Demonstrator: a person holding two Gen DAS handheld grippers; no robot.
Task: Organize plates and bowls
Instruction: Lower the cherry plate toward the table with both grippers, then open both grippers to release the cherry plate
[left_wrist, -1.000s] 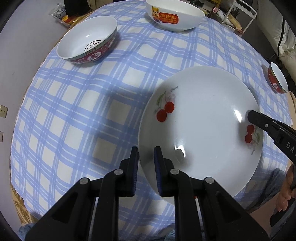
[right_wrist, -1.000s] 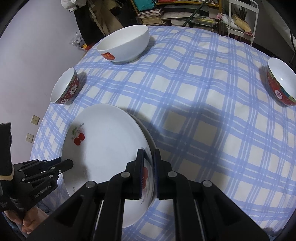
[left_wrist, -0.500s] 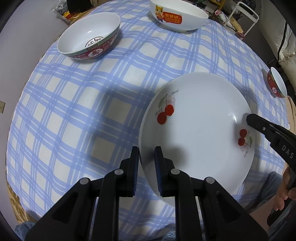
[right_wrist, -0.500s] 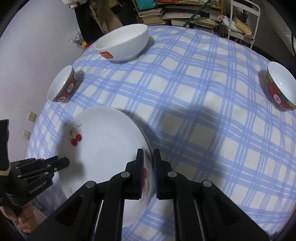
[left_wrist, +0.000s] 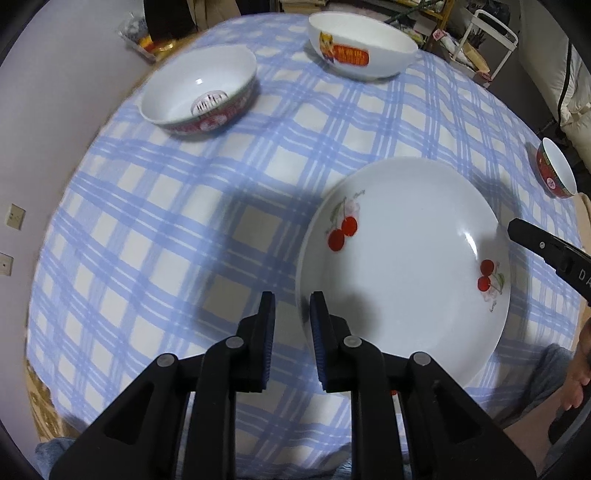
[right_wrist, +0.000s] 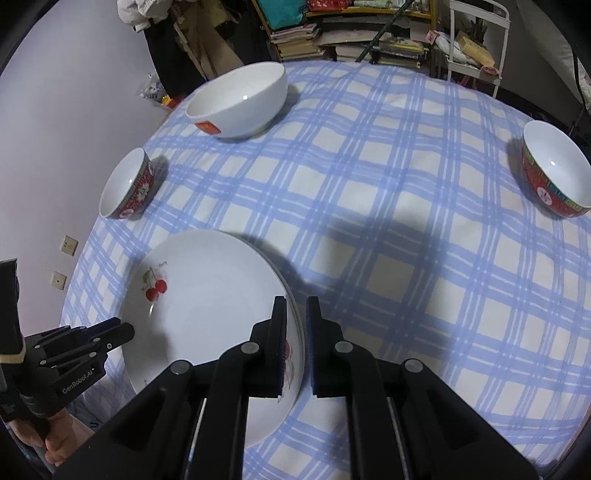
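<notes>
On the near side of the round table's blue-and-white checked cloth (right_wrist: 369, 221) sits the cherry plate (left_wrist: 406, 266), with both grippers pinching its rim; left gripper (left_wrist: 291, 332) clamps the left edge, right gripper (right_wrist: 295, 339) clamps the right edge; far off there's a big white bowl (right_wrist: 240, 99), red-patterned bowls at left (right_wrist: 127, 184) and right (right_wrist: 554, 173); cluttered bookshelves (right_wrist: 351, 33) and a plain lilac wall (right_wrist: 55, 110) behind.

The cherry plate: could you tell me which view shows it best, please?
The left wrist view: the plate lies almost whole, both cherry prints visible. The right wrist view shows it partly covered by the right gripper, one print half hidden.
</notes>
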